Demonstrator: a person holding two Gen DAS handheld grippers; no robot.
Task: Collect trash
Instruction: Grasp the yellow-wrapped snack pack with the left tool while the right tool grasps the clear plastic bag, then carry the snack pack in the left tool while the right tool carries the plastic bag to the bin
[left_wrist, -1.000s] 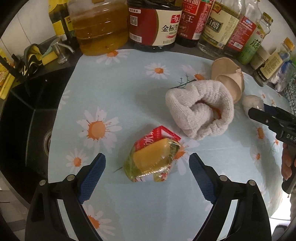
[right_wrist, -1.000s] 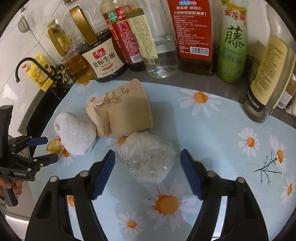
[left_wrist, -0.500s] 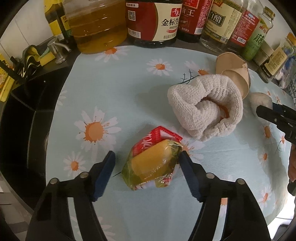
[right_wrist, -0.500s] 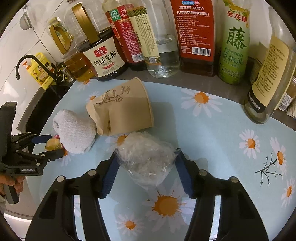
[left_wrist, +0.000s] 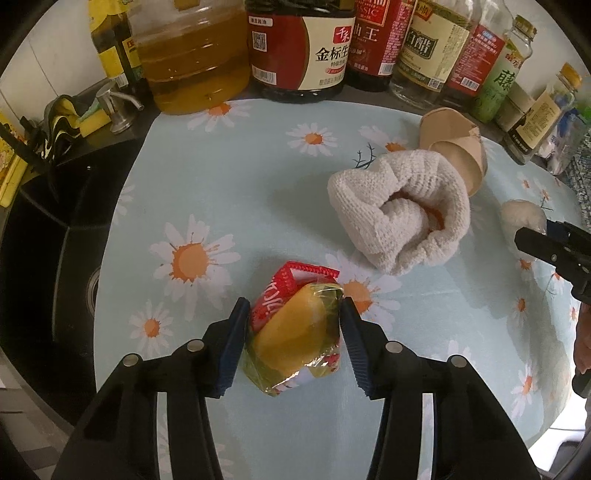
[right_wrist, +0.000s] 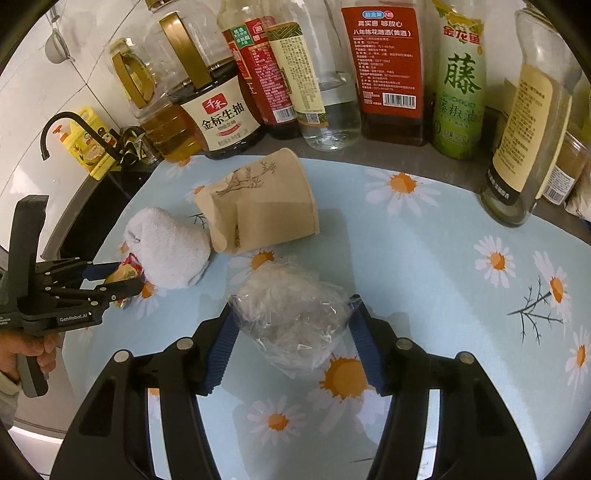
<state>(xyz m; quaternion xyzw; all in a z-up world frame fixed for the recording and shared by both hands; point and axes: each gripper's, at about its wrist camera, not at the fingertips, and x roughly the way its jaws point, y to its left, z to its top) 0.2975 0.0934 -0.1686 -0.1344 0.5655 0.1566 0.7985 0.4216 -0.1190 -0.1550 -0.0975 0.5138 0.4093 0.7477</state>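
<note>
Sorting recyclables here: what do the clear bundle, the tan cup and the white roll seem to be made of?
Clear bundle: thin crinkly plastic film, glossy, see-through. Tan cup: likely paper, matte, dented and creased, printed with a twig. White roll: knitted or terry cloth, soft with visible loops; the fibre is unclear.

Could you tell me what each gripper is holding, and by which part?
Left gripper is closing on the yellow wrapper's sides; right gripper pinches the clear plastic bag across its middle.

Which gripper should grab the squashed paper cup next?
Neither is free now. The right gripper, clamped on the clear plastic bag, is nearer the paper cup; the left gripper is closing on the snack wrapper.
</note>
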